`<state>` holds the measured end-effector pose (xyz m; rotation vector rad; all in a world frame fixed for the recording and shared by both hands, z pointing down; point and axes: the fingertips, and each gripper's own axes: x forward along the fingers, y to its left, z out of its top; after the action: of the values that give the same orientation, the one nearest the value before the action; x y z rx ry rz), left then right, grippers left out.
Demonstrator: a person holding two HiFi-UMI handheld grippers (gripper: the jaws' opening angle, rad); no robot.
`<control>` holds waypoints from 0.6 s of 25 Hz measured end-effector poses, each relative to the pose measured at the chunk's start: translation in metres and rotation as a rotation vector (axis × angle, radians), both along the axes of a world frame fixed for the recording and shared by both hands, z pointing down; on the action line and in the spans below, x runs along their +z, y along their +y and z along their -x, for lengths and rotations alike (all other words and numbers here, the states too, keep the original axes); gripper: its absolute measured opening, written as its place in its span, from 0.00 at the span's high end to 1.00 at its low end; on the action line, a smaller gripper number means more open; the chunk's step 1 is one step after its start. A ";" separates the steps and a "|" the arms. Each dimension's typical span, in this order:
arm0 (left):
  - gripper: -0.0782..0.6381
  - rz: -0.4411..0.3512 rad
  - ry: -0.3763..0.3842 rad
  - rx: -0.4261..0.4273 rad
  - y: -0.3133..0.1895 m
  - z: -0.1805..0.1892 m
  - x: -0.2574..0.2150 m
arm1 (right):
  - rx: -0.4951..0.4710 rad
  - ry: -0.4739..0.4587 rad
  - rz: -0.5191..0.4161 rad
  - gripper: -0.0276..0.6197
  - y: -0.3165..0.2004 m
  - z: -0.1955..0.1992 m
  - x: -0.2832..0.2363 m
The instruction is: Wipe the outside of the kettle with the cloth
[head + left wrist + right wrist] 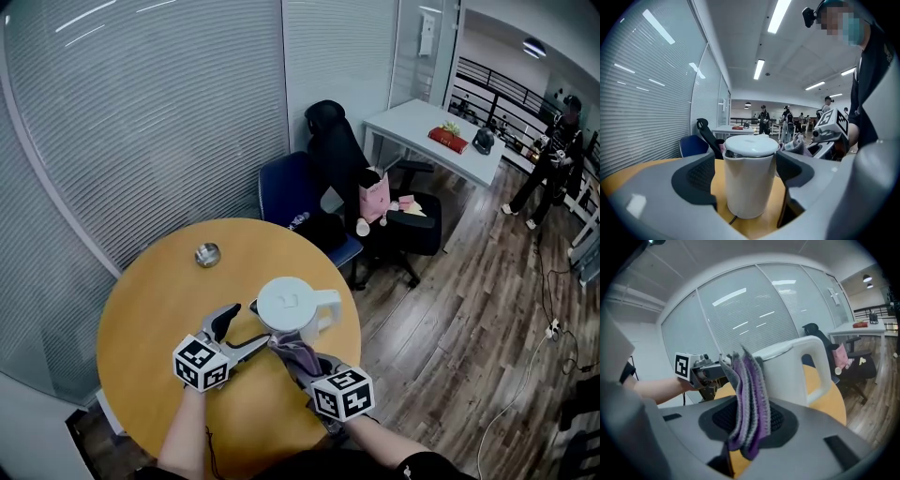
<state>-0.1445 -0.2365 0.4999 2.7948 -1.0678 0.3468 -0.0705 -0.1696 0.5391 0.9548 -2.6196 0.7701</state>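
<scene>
Right tool holds cloth against kettle — left tool spread around it

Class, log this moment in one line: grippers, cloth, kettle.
left gripper: open, jaws flanking kettle | right gripper: shut on cloth | cloth: at kettle's side | kettle: upright

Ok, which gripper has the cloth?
The right gripper: the purple-grey cloth is pinched in its fingers at the kettle. The left gripper stands open around the kettle, without any.
</scene>
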 end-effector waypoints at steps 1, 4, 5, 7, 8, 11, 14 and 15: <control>0.34 -0.007 0.012 0.011 -0.001 0.001 -0.003 | -0.001 -0.008 0.012 0.79 -0.003 0.003 0.002; 0.34 0.003 0.071 0.085 -0.001 -0.006 -0.011 | 0.017 -0.067 0.105 0.79 -0.012 0.006 0.014; 0.34 0.016 0.098 0.111 -0.001 -0.009 -0.013 | 0.021 -0.085 0.143 0.79 -0.014 0.006 0.021; 0.33 0.042 0.147 0.139 -0.004 -0.012 -0.013 | 0.026 -0.093 0.218 0.79 -0.017 0.006 0.041; 0.33 0.048 0.161 0.141 -0.004 -0.012 -0.013 | 0.033 -0.084 0.256 0.79 -0.016 0.005 0.054; 0.33 0.045 0.162 0.141 -0.003 -0.011 -0.013 | 0.076 -0.033 0.380 0.79 -0.015 -0.005 0.101; 0.33 0.041 0.159 0.135 -0.001 -0.012 -0.013 | 0.120 0.027 0.486 0.79 -0.013 -0.017 0.147; 0.33 0.042 0.160 0.131 0.000 -0.012 -0.012 | 0.135 0.036 0.526 0.79 -0.012 -0.021 0.160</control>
<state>-0.1321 -0.2361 0.4875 2.8063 -0.8358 0.1526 -0.0496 -0.1818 0.6995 0.9711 -2.1570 1.3690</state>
